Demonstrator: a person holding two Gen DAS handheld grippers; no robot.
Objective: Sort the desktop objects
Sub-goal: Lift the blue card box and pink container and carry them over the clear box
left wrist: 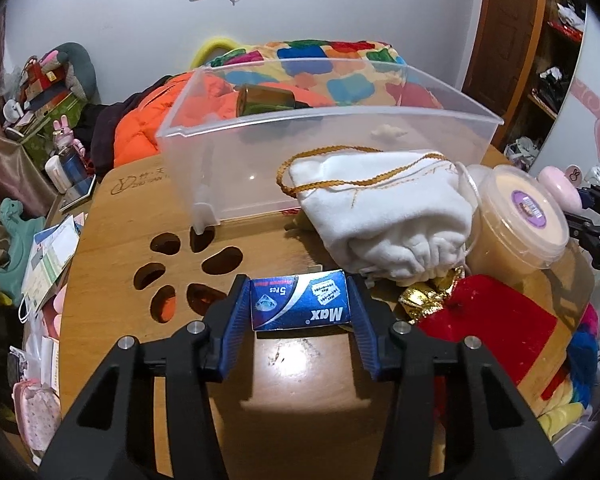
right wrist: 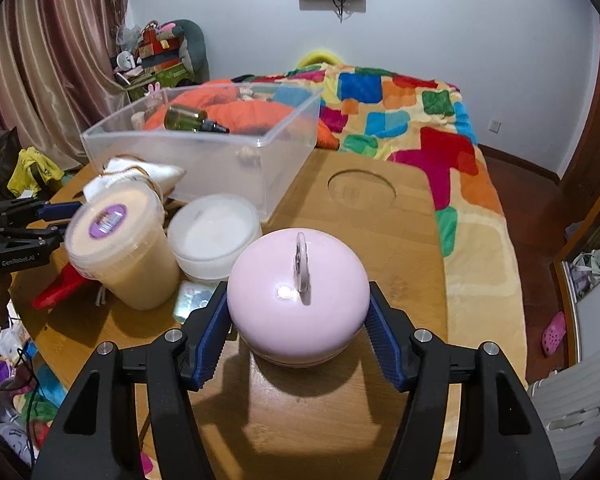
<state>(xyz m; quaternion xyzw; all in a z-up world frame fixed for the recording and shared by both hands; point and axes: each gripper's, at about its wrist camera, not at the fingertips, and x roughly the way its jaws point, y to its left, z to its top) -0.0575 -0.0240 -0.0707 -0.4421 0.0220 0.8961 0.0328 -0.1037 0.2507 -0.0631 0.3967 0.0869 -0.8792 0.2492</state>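
Nearest the left camera, the left gripper has its blue pads closed against the two ends of a small blue razor-blade box printed "Max", which sits at the near part of the wooden table. Just right of it lie a red pouch with gold trim and, behind that, a white drawstring bag touching a tan lidded tub. Beyond them stands the clear plastic bin with a dark green bottle lying inside.

Closest to the right camera, the right gripper clamps a pink dome-shaped container between its pads; the container's base looks to be at the table surface, though contact cannot be told. Left of it sit a white round tub and the tan tub, touching each other, with the bin behind them. Farther back is a bed with a multicoloured blanket and an orange jacket
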